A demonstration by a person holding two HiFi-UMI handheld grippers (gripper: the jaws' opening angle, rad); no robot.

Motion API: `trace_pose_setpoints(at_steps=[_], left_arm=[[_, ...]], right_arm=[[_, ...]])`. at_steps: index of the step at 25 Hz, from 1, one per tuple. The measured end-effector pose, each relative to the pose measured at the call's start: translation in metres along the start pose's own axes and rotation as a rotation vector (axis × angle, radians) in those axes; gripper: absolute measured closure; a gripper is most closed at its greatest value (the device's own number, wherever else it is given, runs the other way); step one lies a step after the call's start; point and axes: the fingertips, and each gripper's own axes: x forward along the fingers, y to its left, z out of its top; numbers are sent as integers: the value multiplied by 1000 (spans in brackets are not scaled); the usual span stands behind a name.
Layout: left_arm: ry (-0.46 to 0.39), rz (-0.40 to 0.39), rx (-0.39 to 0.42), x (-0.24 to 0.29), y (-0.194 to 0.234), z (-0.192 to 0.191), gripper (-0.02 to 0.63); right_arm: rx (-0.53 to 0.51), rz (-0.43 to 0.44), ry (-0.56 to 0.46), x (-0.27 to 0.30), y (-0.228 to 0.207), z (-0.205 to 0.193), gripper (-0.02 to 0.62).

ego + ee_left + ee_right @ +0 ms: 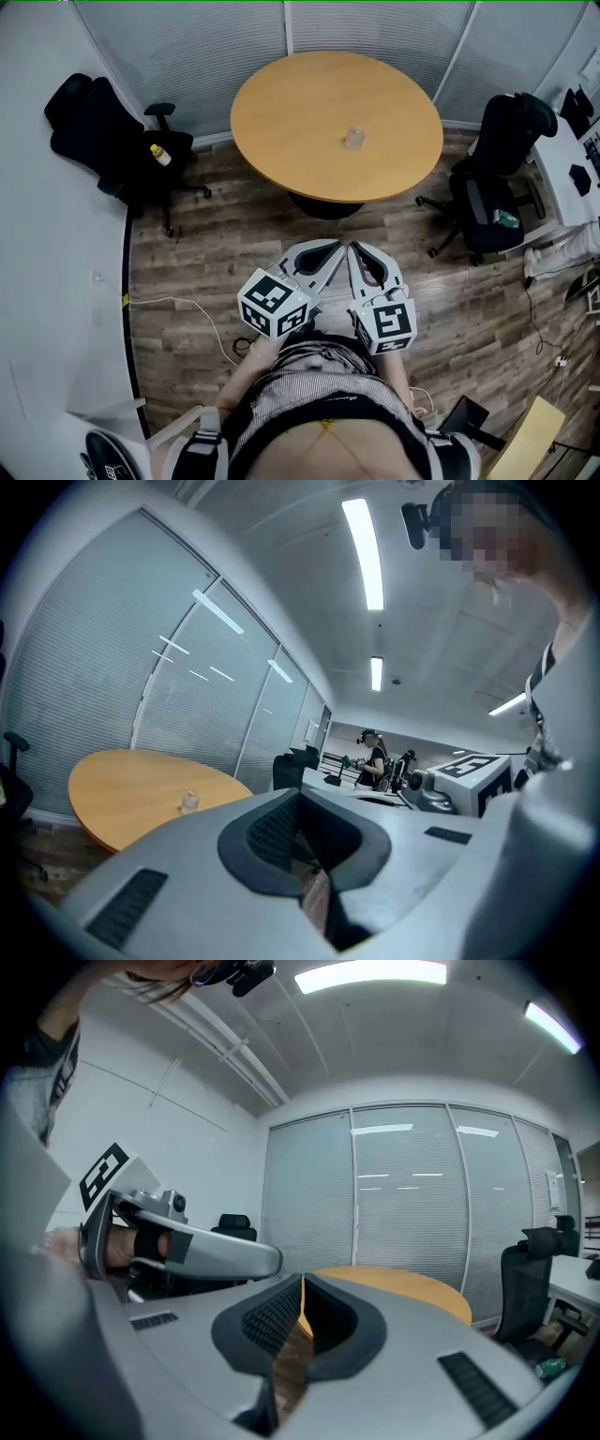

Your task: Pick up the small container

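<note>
The left gripper [330, 249] and right gripper [357, 251] are held side by side before the table [281, 122], tips pointing to it, jaws closed on nothing. Open floor [234, 234] lies before the table, and chairs [117, 141] stand beside it. The small container [353, 140] stands near its middle, too small for details.
</note>
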Motion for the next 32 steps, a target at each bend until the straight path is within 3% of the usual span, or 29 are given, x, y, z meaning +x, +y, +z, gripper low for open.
trace_pose_setpoints(at_steps=[17, 32], left_arm=[[46, -50, 7, 37, 85, 24, 600], [57, -74, -22, 27, 138, 24, 600]], right_arm=[[11, -60, 29, 91, -28, 8, 571], [9, -80, 80, 139, -12, 1, 571]])
